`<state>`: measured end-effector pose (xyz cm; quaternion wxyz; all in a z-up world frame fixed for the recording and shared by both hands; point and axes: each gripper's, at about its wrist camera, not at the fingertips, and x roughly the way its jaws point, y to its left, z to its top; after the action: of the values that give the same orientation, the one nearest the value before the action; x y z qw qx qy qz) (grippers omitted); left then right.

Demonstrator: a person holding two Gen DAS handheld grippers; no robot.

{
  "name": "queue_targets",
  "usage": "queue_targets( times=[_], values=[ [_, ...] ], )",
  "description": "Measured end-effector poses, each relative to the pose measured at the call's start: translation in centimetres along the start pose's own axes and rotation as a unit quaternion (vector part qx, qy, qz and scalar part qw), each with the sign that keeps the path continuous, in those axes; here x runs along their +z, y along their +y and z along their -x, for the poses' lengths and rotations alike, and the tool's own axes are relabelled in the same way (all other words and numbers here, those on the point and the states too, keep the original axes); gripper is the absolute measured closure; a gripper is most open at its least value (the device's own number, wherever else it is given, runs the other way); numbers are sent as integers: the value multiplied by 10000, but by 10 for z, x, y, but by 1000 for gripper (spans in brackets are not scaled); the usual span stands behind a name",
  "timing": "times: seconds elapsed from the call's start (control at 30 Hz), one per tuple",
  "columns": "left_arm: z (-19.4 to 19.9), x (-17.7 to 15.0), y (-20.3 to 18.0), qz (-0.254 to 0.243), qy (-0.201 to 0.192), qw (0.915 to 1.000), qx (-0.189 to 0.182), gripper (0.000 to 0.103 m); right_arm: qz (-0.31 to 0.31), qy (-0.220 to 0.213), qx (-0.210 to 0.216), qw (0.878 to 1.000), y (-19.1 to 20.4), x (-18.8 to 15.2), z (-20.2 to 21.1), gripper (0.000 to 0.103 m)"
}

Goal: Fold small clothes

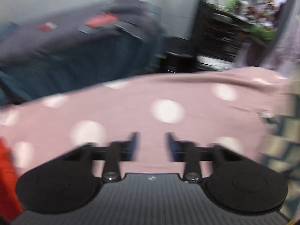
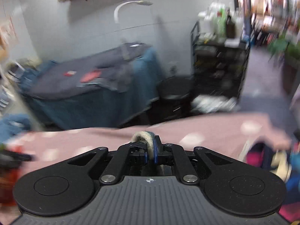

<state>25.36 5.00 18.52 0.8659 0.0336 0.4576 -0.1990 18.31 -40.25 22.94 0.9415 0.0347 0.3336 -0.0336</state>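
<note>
My left gripper point(image 1: 151, 146) is open and empty, its jaws apart above a pink cloth with white dots point(image 1: 168, 110) that covers the work surface. My right gripper point(image 2: 150, 154) is shut on a small beige and blue-grey knitted garment point(image 2: 143, 137), whose folded edge pokes up between the blue pads. The rest of that garment hangs hidden below the gripper. The pink dotted cloth also shows in the right wrist view point(image 2: 206, 131). Both views are blurred by motion.
A bed with a dark grey and teal cover point(image 2: 90, 86) stands behind the surface. A black shelf rack point(image 2: 219, 63) with bottles is at back right. Something red point(image 1: 7, 178) lies at the left edge. Coloured clothes point(image 2: 277, 161) lie at the right.
</note>
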Motion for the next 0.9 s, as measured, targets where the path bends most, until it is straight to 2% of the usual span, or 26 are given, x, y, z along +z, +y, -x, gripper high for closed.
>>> queue_targets(
  times=[0.07,0.1,0.13,0.2,0.27,0.33,0.4,0.47,0.53,0.57,0.6,0.67,0.7,0.77,0.83,0.87,0.9],
  values=[
    [-13,-15,-31,-505,302,9976,-372,0,183,630,-908,9937,3,-7,-32,63],
    [-25,-27,-48,-836,503,9938,-527,0,207,796,-1190,9895,5,-14,-37,61],
    [-36,-43,-66,-1147,754,9884,-645,0,210,808,-1113,9903,6,-23,-35,59],
    [-63,-74,-93,-1686,1373,9731,-759,0,147,711,-455,9963,8,-42,-19,42],
    [-90,-98,-105,-2147,1897,9555,-710,0,195,724,-32,9972,12,-62,1,18],
    [-109,-116,-111,-2414,2109,9448,-675,0,265,807,245,9961,15,-80,23,17],
    [-120,-122,-112,-2388,2116,9437,-871,2,156,934,658,9933,12,-98,41,17],
    [-124,-129,-119,-2355,2152,9414,-1097,9,66,1068,861,9905,14,-115,58,16],
    [-119,-129,-133,-2552,2080,9332,-1441,42,-56,1313,766,9884,15,-131,65,10],
    [-115,-129,-139,-2628,2098,9271,-1657,70,-146,1449,725,9867,14,-138,66,9],
    [-112,-129,-143,-2670,2128,9243,-1707,81,-301,1529,684,9854,11,-145,68,9],
    [-106,-125,-145,-2772,1964,9270,-1591,93,-699,1672,673,9811,4,-156,72,9],
    [-111,-109,-140,-2585,1866,9349,-1559,94,-876,1756,687,9782,1,-162,74,10],
    [-104,-88,-115,-2057,1457,9584,-1342,95,-1157,1809,688,9742,-4,-168,79,10],
    [-98,-55,-79,-1397,889,9836,-717,96,-1268,1821,672,9727,-3,-169,83,10],
    [-94,-38,-56,-984,629,9929,-234,100,-1280,1799,659,9731,-3,-170,86,10],
    [-89,-24,-32,-497,354,9973,405,103,-1278,1770,646,9737,-3,-170,90,10]
  ],
)
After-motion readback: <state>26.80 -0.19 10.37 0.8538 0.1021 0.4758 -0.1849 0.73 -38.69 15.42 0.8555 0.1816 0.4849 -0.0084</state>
